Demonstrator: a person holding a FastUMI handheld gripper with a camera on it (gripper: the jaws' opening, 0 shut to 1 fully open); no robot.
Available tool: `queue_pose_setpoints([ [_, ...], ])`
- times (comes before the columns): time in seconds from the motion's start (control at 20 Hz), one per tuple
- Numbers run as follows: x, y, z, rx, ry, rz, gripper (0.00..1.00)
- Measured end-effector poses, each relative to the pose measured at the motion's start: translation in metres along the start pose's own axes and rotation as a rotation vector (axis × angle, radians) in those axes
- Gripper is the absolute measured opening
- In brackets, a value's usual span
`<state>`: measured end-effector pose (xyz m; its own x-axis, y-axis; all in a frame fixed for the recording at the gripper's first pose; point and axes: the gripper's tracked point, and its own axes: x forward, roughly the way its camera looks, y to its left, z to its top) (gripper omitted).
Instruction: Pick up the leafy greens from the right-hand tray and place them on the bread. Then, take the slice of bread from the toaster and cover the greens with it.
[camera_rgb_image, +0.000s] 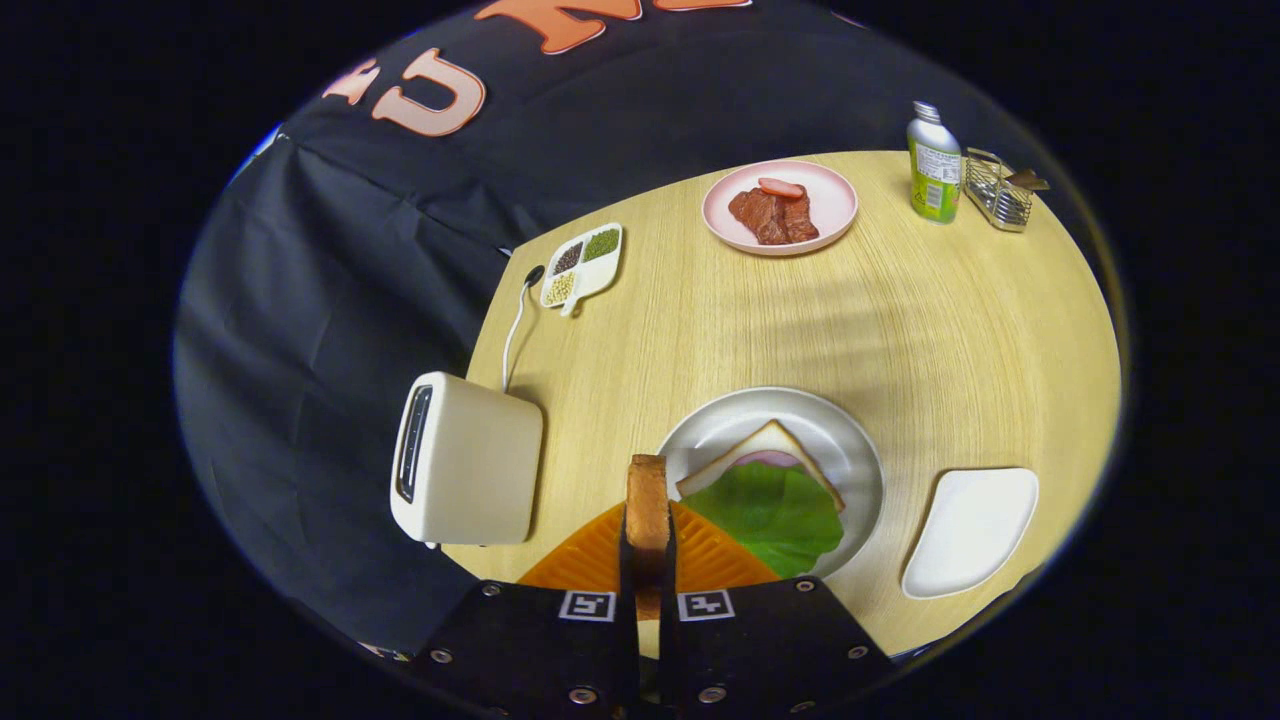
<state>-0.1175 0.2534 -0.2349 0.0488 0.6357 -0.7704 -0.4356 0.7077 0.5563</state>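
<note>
My gripper (647, 545) is shut on a slice of toasted bread (647, 500), held on edge between both fingers above the table. Just ahead and to the right lies a white round plate (720, 425) with a bread slice (768, 440), a pink slice of meat peeking out, and a green leaf (775, 512) on top. The cream toaster (463, 462) stands to the left of the fingers, its slot showing dark. A white tray (970, 530) lies to the right of the plate.
An orange ribbed mat (705, 560) lies under the fingers. Farther off are a pink plate with meat (780, 205), a divided dish of beans (583, 265), a green bottle (934, 165) and a wire rack (998, 190). The toaster's white cord (513, 335) runs toward the table's back edge.
</note>
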Motion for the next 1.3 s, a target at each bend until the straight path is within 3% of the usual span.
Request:
queue_pose_setpoints([
  [0.25, 0.024, -0.039, 0.001, -0.069, -0.026, -0.060, 0.10],
  [0.45, 0.026, -0.058, 0.016, -0.125, -0.097, -0.107, 0.26],
  [0.6, 0.020, -0.057, 0.021, -0.166, -0.146, -0.109, 0.44],
  [0.8, 0.004, -0.068, 0.029, -0.273, -0.196, -0.165, 0.54],
  [1.1, -0.058, -0.049, 0.068, -0.387, -0.389, -0.188, 0.70],
  [1.3, -0.133, -0.024, 0.110, -0.442, -0.600, -0.207, 0.71],
])
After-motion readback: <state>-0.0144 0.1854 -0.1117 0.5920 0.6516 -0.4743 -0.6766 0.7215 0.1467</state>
